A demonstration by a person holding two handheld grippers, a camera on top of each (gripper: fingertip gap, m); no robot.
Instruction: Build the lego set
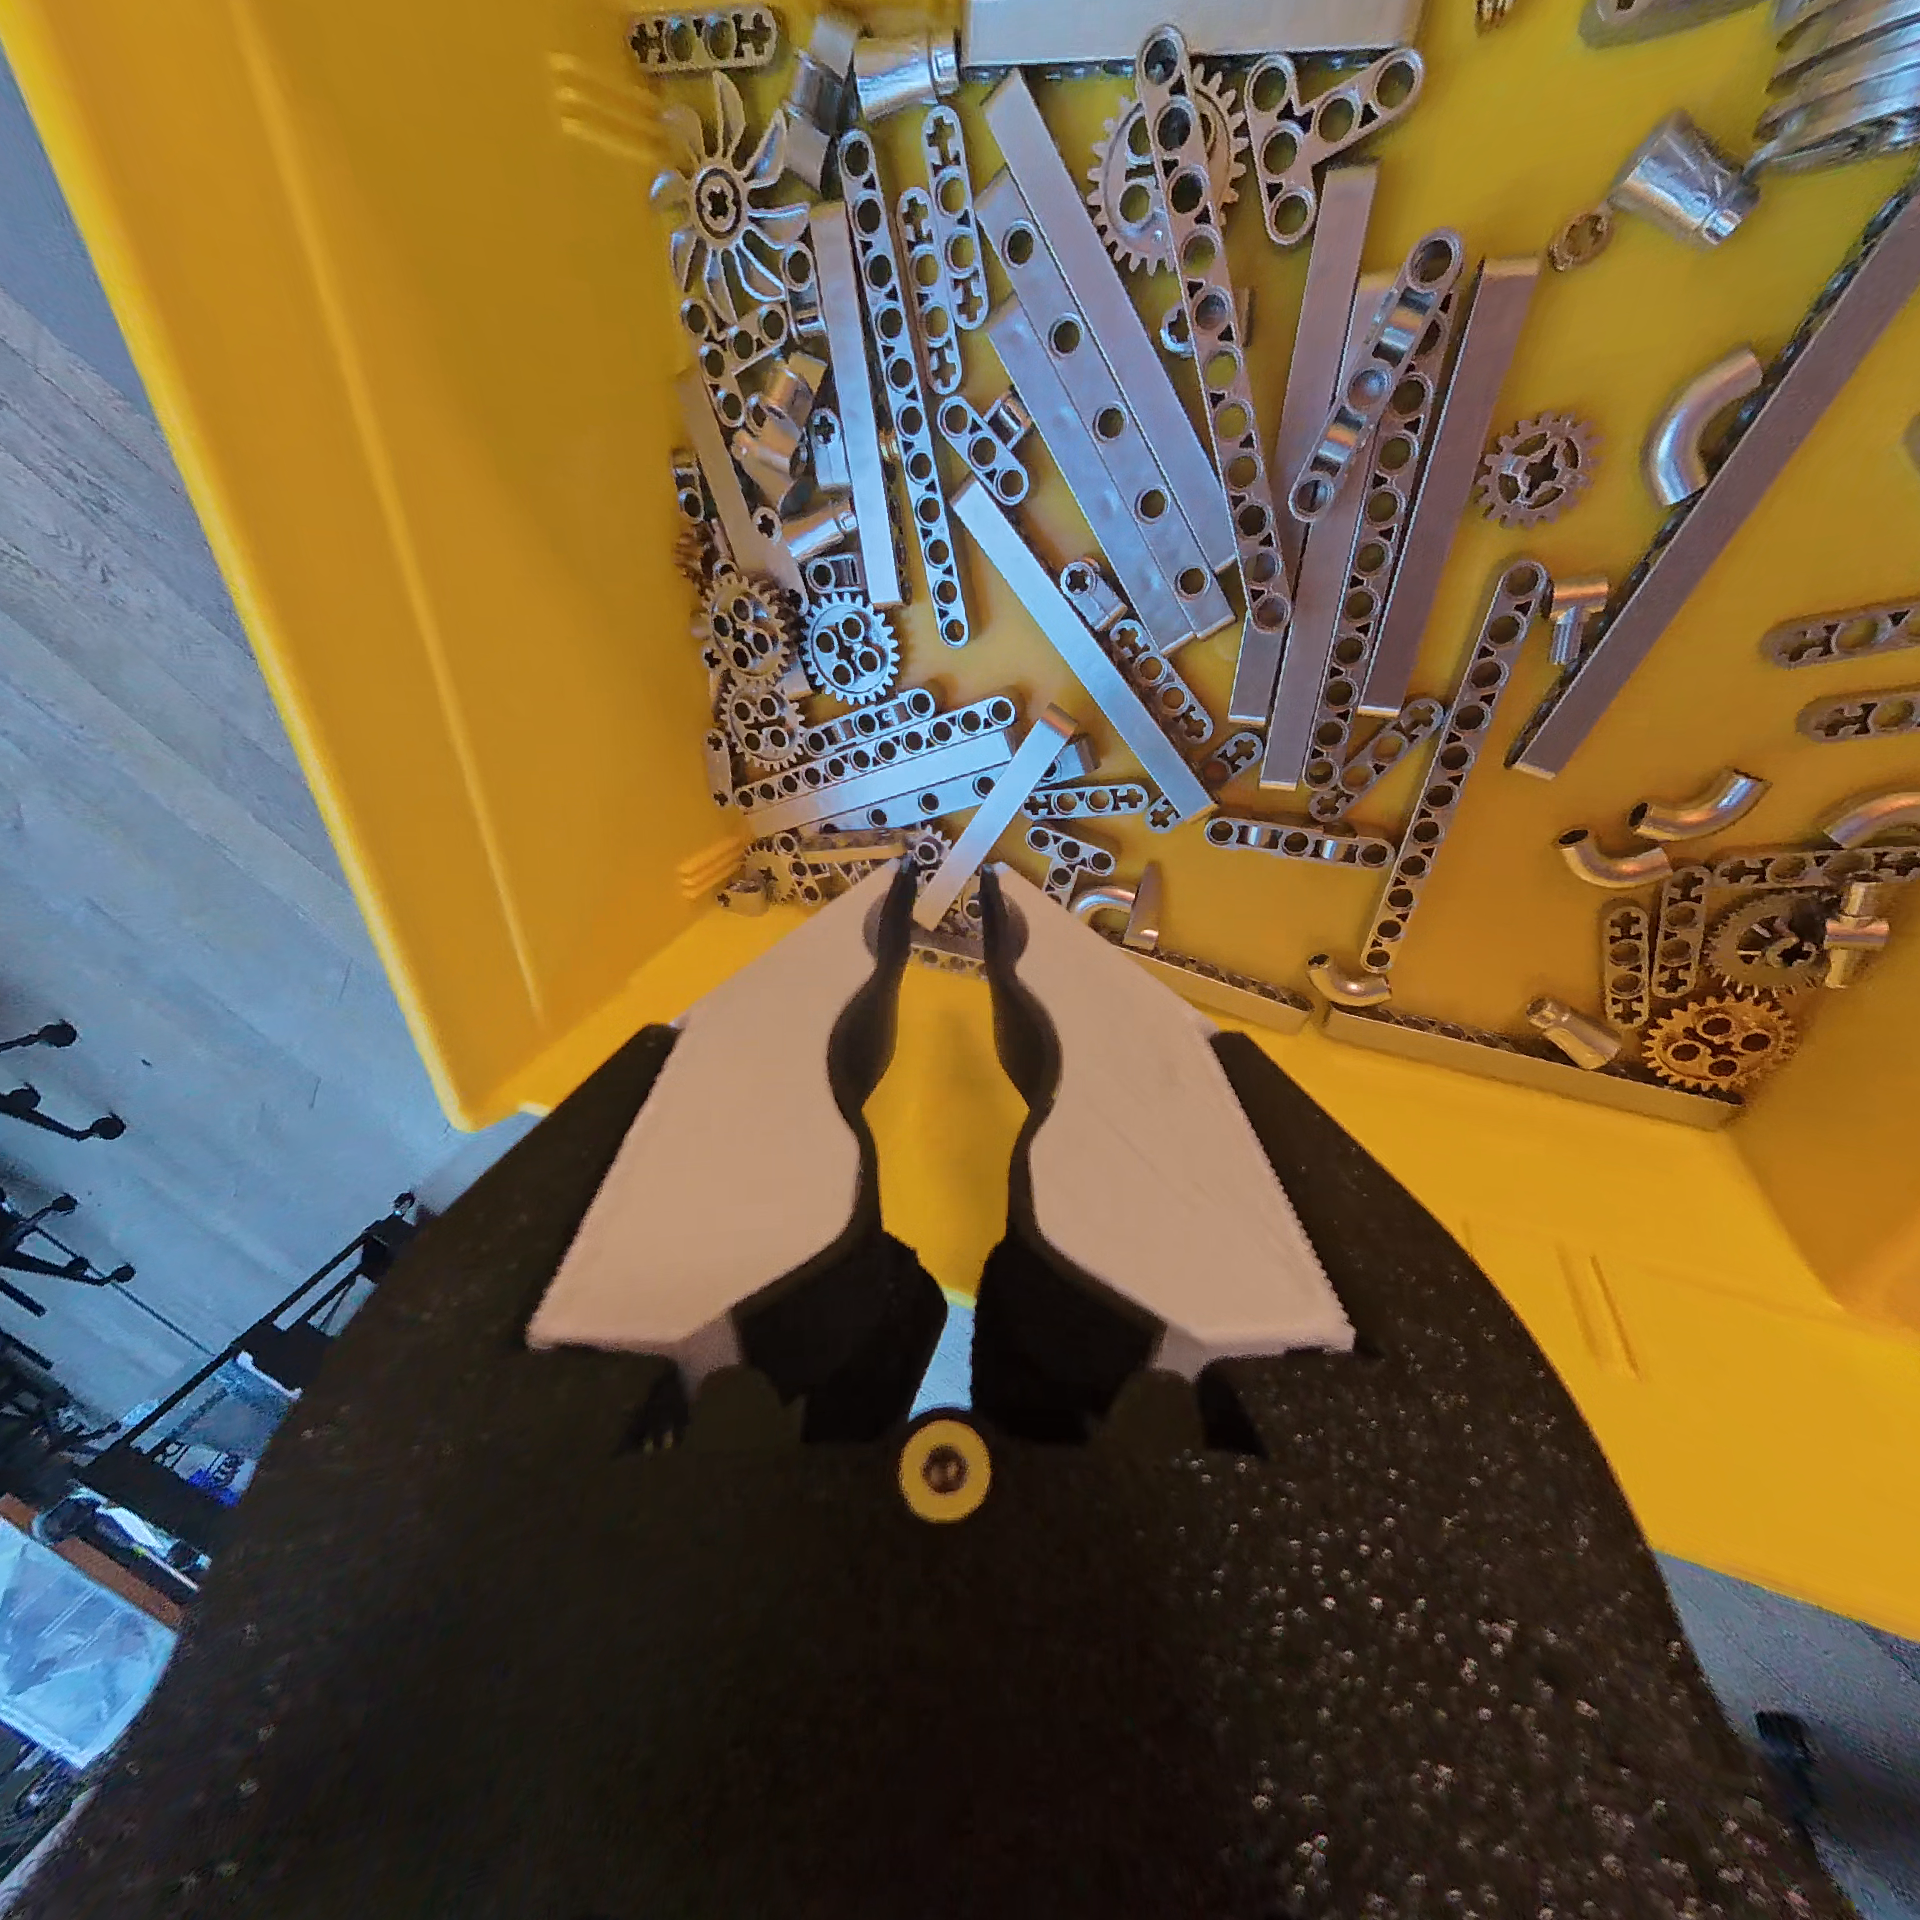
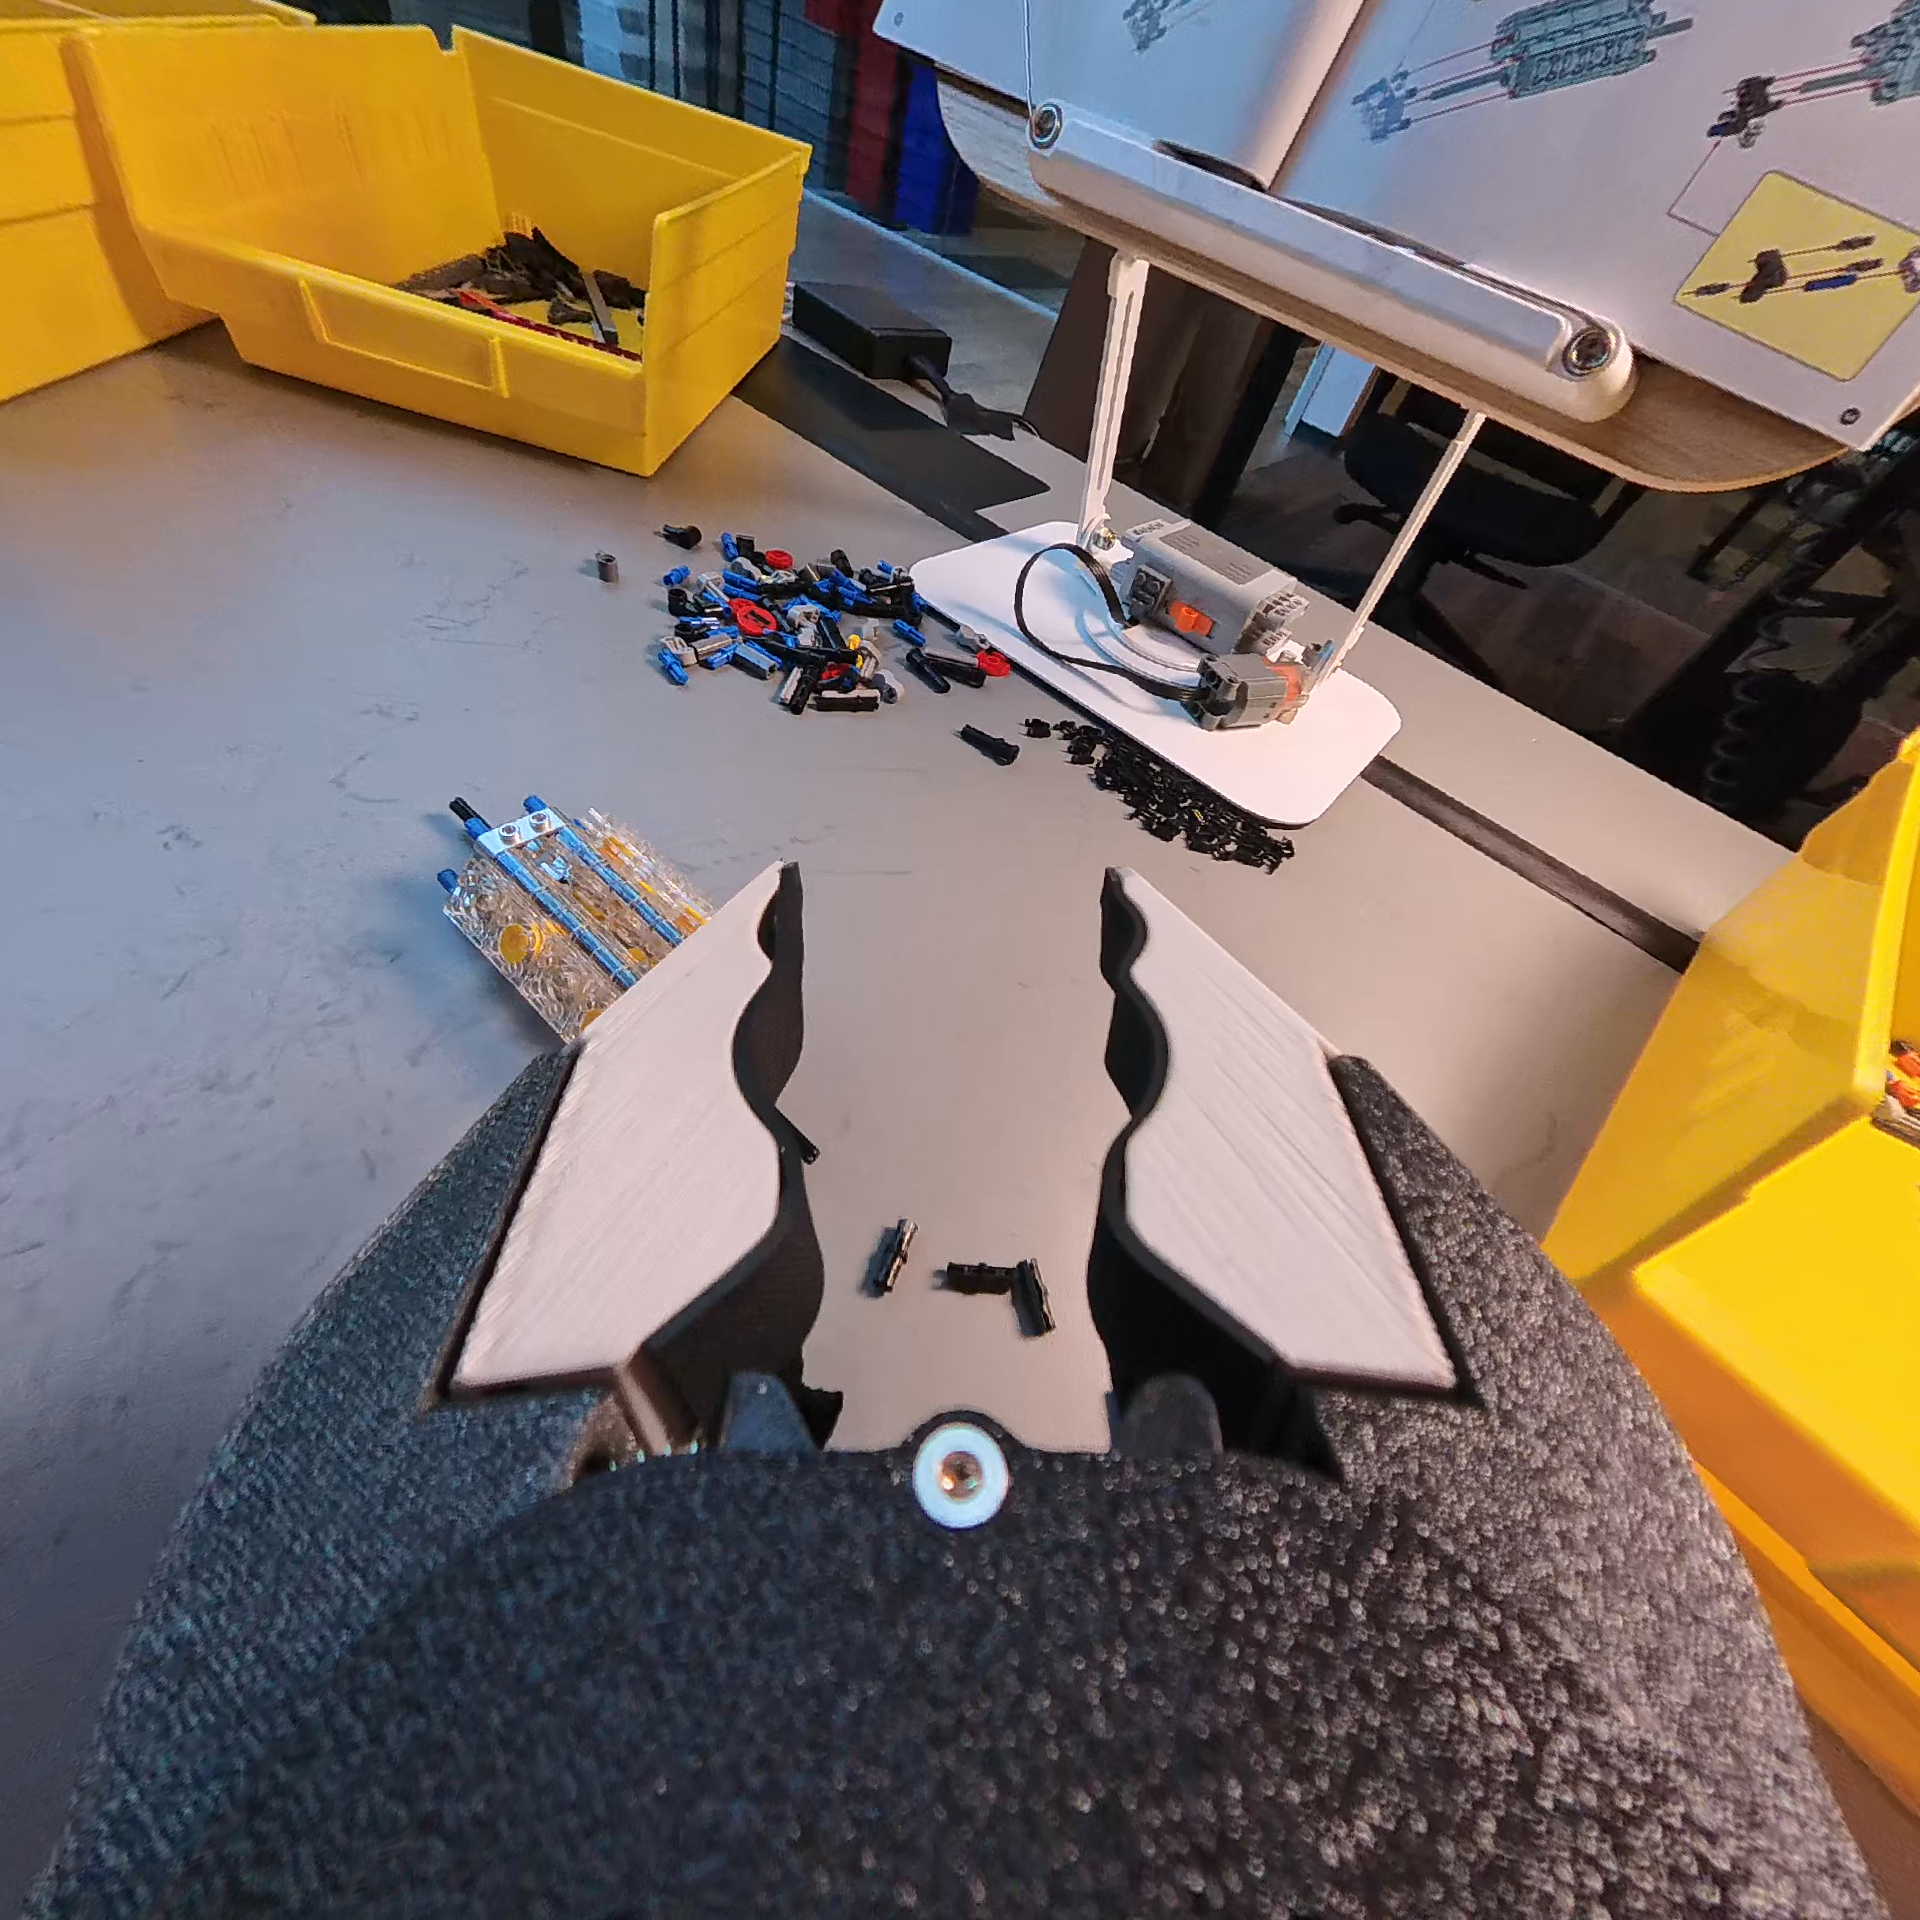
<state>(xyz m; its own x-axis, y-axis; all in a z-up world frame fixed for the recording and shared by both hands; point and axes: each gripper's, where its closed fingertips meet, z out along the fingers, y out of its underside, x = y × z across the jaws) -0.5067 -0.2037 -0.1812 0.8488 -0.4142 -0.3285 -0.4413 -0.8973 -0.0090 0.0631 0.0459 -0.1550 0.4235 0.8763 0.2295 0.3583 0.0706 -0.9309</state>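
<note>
My left gripper (image 1: 945, 878) reaches into a yellow bin (image 1: 416, 416) full of silver beams, gears and bent tubes. Its narrow black tips are closed on the near end of a short flat silver bar (image 1: 1003, 800), which slants up and right over the pile. My right gripper (image 2: 951, 883) is open and empty, low over a grey table (image 2: 260, 675). A few small black pins (image 2: 997, 1283) lie on the table between its fingers. A clear block assembly with blue axles (image 2: 566, 914) lies just left of its left finger.
Beyond lie a pile of small blue, black and red parts (image 2: 800, 634) and a heap of black pins (image 2: 1174, 795). A white stand base (image 2: 1340, 748) holds a grey battery box and motor (image 2: 1195, 582) under an instruction board (image 2: 1558, 135). Yellow bins stand far left (image 2: 447, 239) and right (image 2: 1766, 1247). There is about 65 cm between the tips of the two grippers.
</note>
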